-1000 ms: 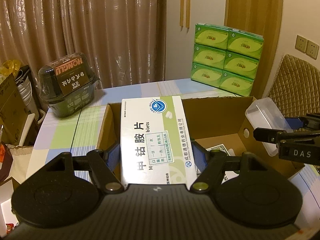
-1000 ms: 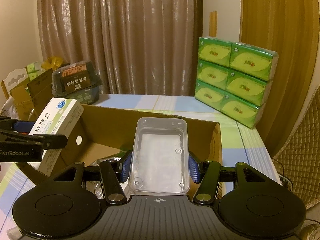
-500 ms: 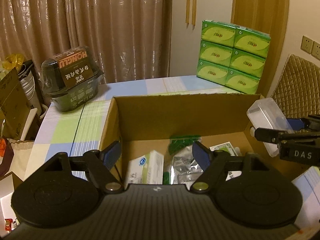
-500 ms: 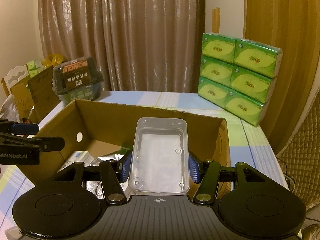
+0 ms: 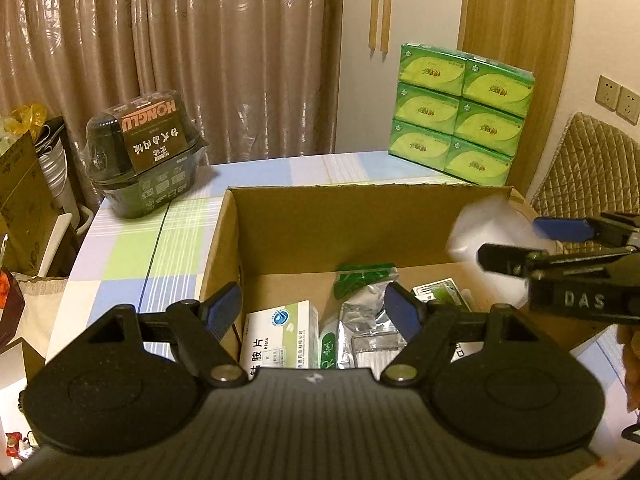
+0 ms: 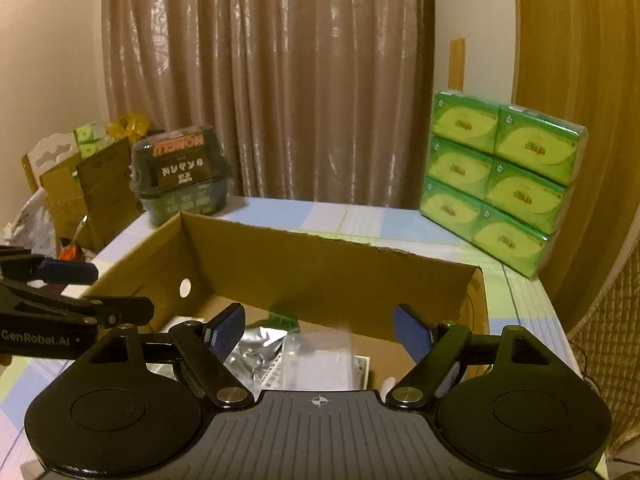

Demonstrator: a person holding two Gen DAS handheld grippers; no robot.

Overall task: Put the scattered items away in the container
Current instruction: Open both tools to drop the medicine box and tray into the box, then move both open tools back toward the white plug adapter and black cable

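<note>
An open cardboard box point(image 5: 340, 232) point(image 6: 320, 272) stands on the checked tablecloth with several items in it. Among them are a white medicine box point(image 5: 280, 328), foil packets point(image 5: 360, 320) point(image 6: 256, 348) and a green bag point(image 5: 364, 276). My left gripper point(image 5: 314, 308) point(image 6: 120, 290) hangs open over the box's near left part, with nothing between its fingers. My right gripper point(image 6: 320, 328) point(image 5: 520, 244) is over the right end, its jaws opening. The clear plastic container point(image 6: 316, 356) point(image 5: 492, 232) is blurred and free of the pads, dropping into the box.
A stack of green tissue packs point(image 5: 460, 112) point(image 6: 500, 184) stands at the table's back right. A dark wrapped bowl set point(image 5: 144, 152) point(image 6: 180, 176) sits at the back left. A quilted chair back point(image 5: 588, 168) is at the right, and cardboard boxes point(image 6: 80, 188) stand beyond the left edge.
The left gripper let go of the white medicine box, which now lies in the cardboard box. The right gripper's jaws have spread and the clear container has left them, falling.
</note>
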